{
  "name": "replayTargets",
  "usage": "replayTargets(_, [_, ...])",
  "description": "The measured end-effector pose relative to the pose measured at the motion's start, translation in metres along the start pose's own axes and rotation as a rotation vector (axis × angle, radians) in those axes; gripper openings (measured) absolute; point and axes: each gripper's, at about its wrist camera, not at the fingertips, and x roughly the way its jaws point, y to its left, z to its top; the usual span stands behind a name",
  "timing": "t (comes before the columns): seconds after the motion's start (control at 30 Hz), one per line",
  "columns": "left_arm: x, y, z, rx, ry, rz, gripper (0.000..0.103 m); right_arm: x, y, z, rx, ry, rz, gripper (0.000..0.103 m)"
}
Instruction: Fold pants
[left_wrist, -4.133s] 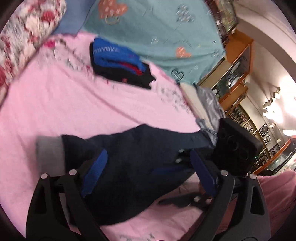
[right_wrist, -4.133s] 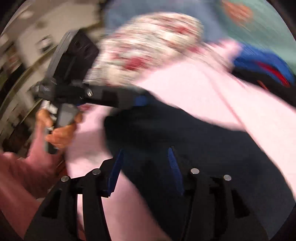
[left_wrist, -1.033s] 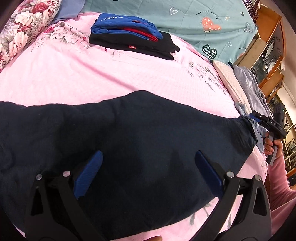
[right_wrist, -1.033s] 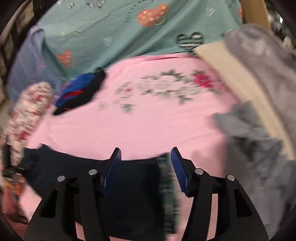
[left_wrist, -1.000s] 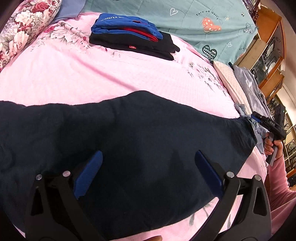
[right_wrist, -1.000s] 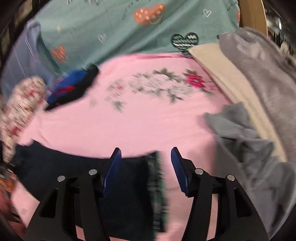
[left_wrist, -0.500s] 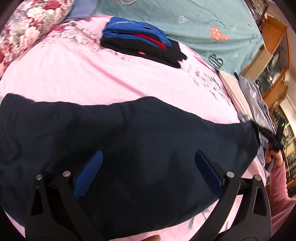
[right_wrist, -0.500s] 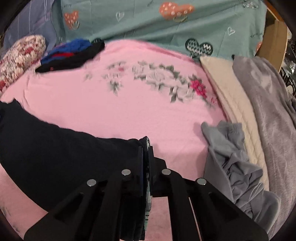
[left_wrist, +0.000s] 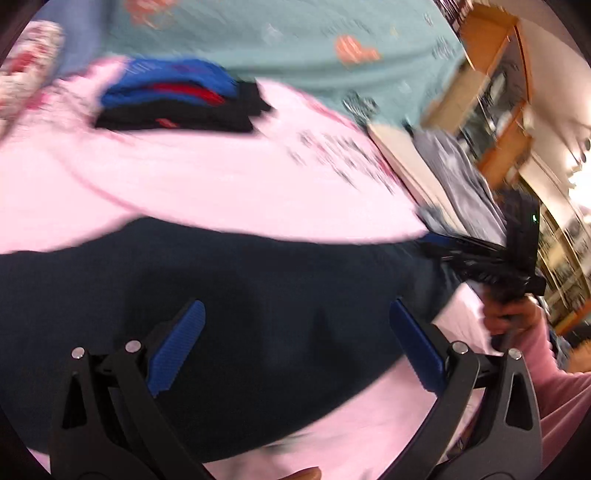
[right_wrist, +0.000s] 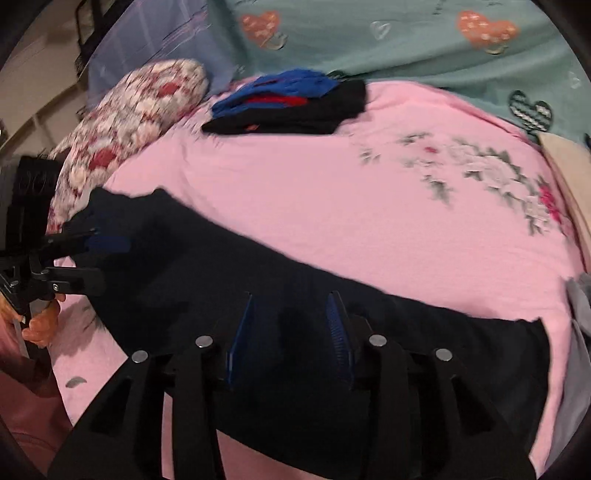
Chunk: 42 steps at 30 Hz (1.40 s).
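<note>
The dark pants (right_wrist: 295, 295) lie stretched across the pink bed (right_wrist: 332, 192). The left gripper (left_wrist: 295, 343) gapes wide above them; the right gripper (right_wrist: 291, 325), partly parted, seemingly grips nothing.

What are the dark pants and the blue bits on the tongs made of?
The pants look like soft, thick, matte cloth, maybe fleece or knit: no shine, and the cloth drapes limply on the pink bed sheet. The blue pads on the tongs look like ridged rubber or plastic, since fine grooves show.
</note>
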Motion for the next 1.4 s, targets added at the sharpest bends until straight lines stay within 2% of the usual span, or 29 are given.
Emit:
replayTargets(0.07, [0.024, -0.008, -0.003, -0.015, 0.086, -0.013, 0.101, 0.016, 0.005, -0.006, -0.076, 0.073, -0.056, 0.044])
replayTargets(0.1, [0.032, -0.008, -0.004, -0.017, 0.113, -0.011, 0.101, 0.014, -0.004, -0.012, -0.086, 0.061, -0.069, 0.044])
replayTargets(0.17, [0.037, -0.008, -0.011, 0.001, 0.121, 0.009, 0.101, 0.002, -0.035, -0.019, -0.019, 0.071, -0.083, 0.044])
replayTargets(0.27, [0.034, -0.006, -0.016, 0.009, 0.1, -0.006, 0.101, -0.028, -0.096, -0.044, 0.124, 0.069, -0.21, 0.045])
replayTargets(0.3, [0.035, -0.007, -0.016, 0.006, 0.1, -0.008, 0.101, -0.041, -0.118, -0.056, 0.204, 0.058, -0.22, 0.041])
replayTargets(0.37, [0.036, -0.005, -0.016, -0.006, 0.097, -0.019, 0.101, -0.058, -0.137, -0.069, 0.296, 0.049, -0.267, 0.038])
replayTargets(0.47, [0.037, -0.005, -0.015, -0.011, 0.095, -0.021, 0.101, -0.079, -0.125, -0.069, 0.352, -0.009, -0.286, 0.04])
replayTargets(0.5, [0.036, -0.005, -0.014, -0.009, 0.096, -0.018, 0.101, -0.083, -0.111, -0.066, 0.321, -0.046, -0.244, 0.04])
replayTargets(0.57, [0.038, -0.007, -0.013, 0.003, 0.099, -0.006, 0.101, -0.082, -0.092, -0.065, 0.275, -0.081, -0.174, 0.047])
replayTargets(0.67, [0.038, -0.009, -0.014, 0.012, 0.1, 0.004, 0.101, -0.058, -0.098, -0.077, 0.3, 0.029, -0.232, 0.046])
replayTargets(0.73, [0.039, -0.008, -0.013, 0.006, 0.101, -0.001, 0.101, -0.064, -0.116, -0.089, 0.376, -0.013, -0.167, 0.046])
replayTargets(0.8, [0.039, -0.006, -0.013, -0.003, 0.1, -0.011, 0.101, -0.073, -0.13, -0.094, 0.44, -0.01, -0.245, 0.045])
replayTargets(0.87, [0.039, -0.005, -0.013, -0.007, 0.097, -0.018, 0.101, -0.075, -0.129, -0.093, 0.478, -0.019, -0.276, 0.045])
replayTargets(0.97, [0.039, -0.005, -0.013, -0.006, 0.096, -0.017, 0.101, -0.075, -0.105, -0.078, 0.454, -0.046, -0.341, 0.046])
replayTargets(1.03, [0.038, -0.007, -0.012, 0.001, 0.093, -0.011, 0.101, -0.078, -0.073, -0.068, 0.417, -0.137, -0.246, 0.049])
replayTargets(1.1, [0.035, -0.007, -0.012, -0.003, 0.085, -0.014, 0.101, -0.066, -0.055, -0.052, 0.403, -0.19, -0.129, 0.055])
replayTargets(1.2, [0.02, -0.002, -0.006, 0.016, 0.063, -0.017, 0.101, -0.031, -0.046, -0.036, 0.399, -0.158, -0.081, 0.056])
replayTargets(1.3, [-0.015, 0.029, 0.008, 0.019, -0.026, 0.108, 0.101, -0.003, -0.052, -0.035, 0.448, -0.073, -0.055, 0.056])
replayTargets(1.4, [-0.046, 0.077, 0.011, -0.075, -0.078, 0.217, 0.101, -0.009, -0.062, -0.047, 0.547, -0.111, 0.037, 0.056])
